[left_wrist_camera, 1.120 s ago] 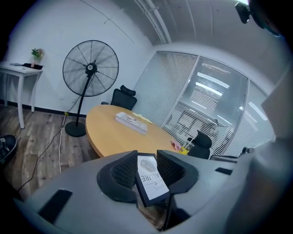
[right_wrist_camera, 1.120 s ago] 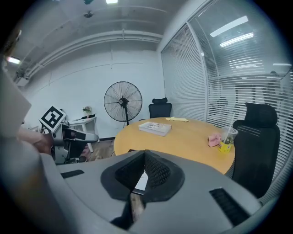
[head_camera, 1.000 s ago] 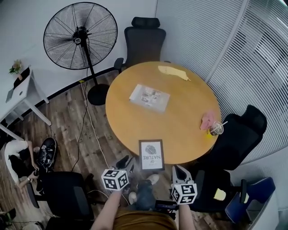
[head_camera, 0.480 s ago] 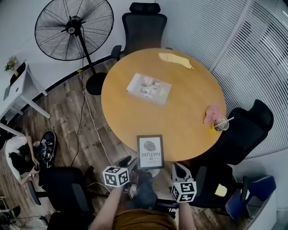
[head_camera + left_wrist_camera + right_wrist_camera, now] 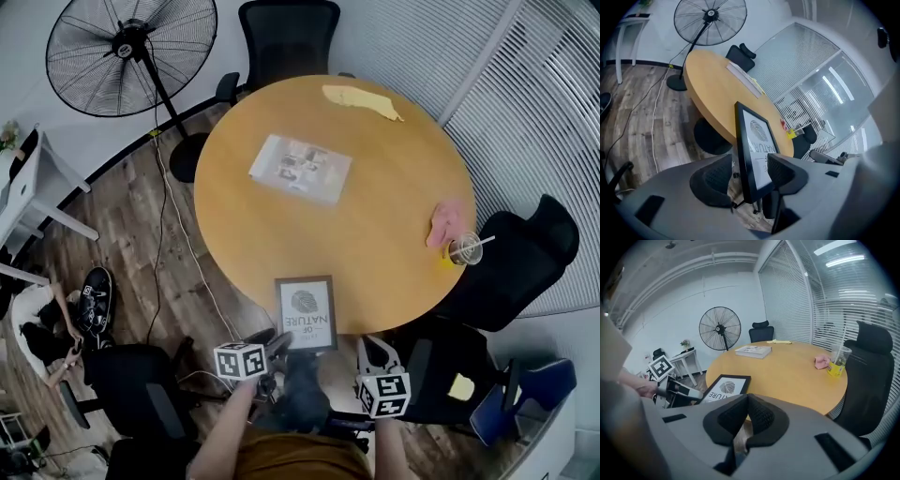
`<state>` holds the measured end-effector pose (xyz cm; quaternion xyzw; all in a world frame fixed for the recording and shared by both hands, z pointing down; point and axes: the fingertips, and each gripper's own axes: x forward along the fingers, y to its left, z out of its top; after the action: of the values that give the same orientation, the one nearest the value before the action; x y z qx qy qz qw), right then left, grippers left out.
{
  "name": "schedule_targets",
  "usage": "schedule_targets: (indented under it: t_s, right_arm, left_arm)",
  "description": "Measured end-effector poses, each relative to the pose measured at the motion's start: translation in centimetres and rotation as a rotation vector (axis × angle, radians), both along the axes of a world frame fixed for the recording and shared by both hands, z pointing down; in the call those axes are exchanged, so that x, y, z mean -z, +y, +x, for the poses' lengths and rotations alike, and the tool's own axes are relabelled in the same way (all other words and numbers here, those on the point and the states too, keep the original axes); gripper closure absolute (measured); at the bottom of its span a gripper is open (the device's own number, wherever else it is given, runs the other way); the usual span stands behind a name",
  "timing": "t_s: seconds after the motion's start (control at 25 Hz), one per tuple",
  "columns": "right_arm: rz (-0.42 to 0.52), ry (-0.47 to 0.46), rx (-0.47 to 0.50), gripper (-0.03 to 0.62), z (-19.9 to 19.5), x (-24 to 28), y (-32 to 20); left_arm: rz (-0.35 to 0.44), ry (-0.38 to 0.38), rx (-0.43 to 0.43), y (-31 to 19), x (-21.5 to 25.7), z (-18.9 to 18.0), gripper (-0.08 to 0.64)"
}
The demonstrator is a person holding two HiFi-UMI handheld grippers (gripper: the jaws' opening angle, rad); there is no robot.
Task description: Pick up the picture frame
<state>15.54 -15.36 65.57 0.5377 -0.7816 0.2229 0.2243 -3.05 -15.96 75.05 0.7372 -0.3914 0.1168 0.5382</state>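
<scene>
- Black-rimmed picture frame [image 5: 307, 313], one only, lies flat at lower centre, overhanging the tabletop [image 5: 394, 187] edge.
- Judged light and stiff, with a smooth front that is probably fragile; best taken by the overhanging rim.
- Left gripper [image 5: 750, 163]: jaws opening wide around the frame's edge, not pressing.
- Right gripper [image 5: 746, 404]: jaws together, empty.
- Two grippers counted.
</scene>
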Motion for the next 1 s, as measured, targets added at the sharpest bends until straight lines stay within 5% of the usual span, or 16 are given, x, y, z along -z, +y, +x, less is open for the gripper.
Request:
schedule_targets:
  t_s: [0.36,1.0]
  right_arm:
    - [-0.063,-0.027,0.018,0.580,1.1,-2.2,-2.0]
    - [-0.102,-0.055,0.002,0.580,1.7,-3.6,-2.5]
  left_arm:
    - [-0.106,0.098,-0.012,-0.1,-2.1,2.4,0.314]
    - [-0.190,0.346,0.033,-0.4,-2.1,4.1,0.429]
